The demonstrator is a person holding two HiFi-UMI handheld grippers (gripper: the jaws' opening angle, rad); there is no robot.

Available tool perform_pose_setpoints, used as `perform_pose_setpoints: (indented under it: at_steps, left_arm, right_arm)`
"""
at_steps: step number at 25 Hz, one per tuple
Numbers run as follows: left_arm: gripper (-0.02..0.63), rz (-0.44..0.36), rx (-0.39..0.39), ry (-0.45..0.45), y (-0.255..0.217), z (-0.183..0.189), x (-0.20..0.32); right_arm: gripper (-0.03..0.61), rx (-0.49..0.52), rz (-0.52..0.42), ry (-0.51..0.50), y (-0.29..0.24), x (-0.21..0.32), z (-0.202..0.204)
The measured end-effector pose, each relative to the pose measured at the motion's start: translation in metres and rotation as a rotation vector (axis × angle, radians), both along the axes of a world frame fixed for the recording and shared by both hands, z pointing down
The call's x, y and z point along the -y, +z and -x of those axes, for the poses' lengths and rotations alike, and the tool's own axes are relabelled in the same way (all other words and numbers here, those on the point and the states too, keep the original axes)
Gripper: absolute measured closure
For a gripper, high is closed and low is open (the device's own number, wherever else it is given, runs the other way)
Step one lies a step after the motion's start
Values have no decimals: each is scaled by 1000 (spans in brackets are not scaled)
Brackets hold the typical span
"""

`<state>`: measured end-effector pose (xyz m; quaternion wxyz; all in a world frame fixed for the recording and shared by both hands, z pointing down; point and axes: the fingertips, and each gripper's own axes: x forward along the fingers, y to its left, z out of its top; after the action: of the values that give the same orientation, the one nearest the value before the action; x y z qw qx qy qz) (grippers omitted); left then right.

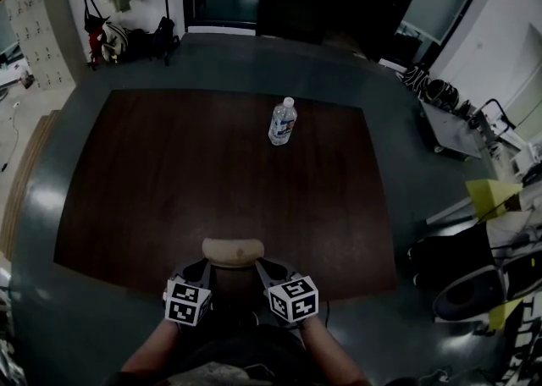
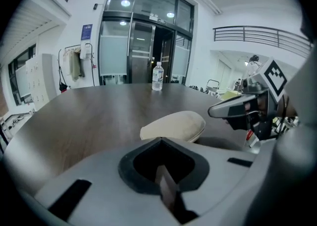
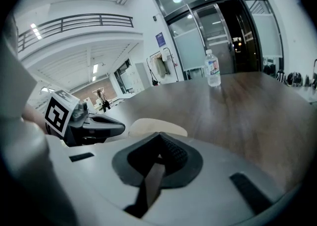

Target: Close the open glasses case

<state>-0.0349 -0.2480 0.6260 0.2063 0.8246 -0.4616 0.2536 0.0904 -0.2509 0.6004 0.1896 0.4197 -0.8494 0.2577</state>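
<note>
The beige glasses case (image 1: 233, 250) lies on the dark wooden table (image 1: 169, 173) close to its front edge, and its lid looks down. In the left gripper view the case (image 2: 173, 126) sits just ahead of the jaws, slightly right. In the right gripper view the case (image 3: 153, 126) shows just beyond the jaws, slightly left. My left gripper (image 1: 206, 267) is at the case's near left end and my right gripper (image 1: 259, 266) at its near right end. Both are shut and hold nothing. Whether they touch the case is unclear.
A clear water bottle (image 1: 283, 121) stands upright at the far middle of the table. A coat rack (image 1: 93, 20) and bags stand at the back left. Chairs and boxes (image 1: 474, 283) crowd the floor on the right.
</note>
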Motion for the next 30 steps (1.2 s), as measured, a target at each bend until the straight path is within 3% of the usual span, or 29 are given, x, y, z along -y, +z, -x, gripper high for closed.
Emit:
perform_pose_setpoints:
  at_steps: [14,20,30]
  left_arm:
    - [617,-120,-118,-100,-56,-24,-50]
    - [617,-125,-134,-79,-61,-32,-68]
    - [617,-148,-174,-32,-71,-24,-98]
  right_arm:
    - [589,83,-100,-14,-29,-47,-25]
    - [591,62,-176,22,-40,-64,-32]
    - [591,25,-202,88,-39,-92,-16]
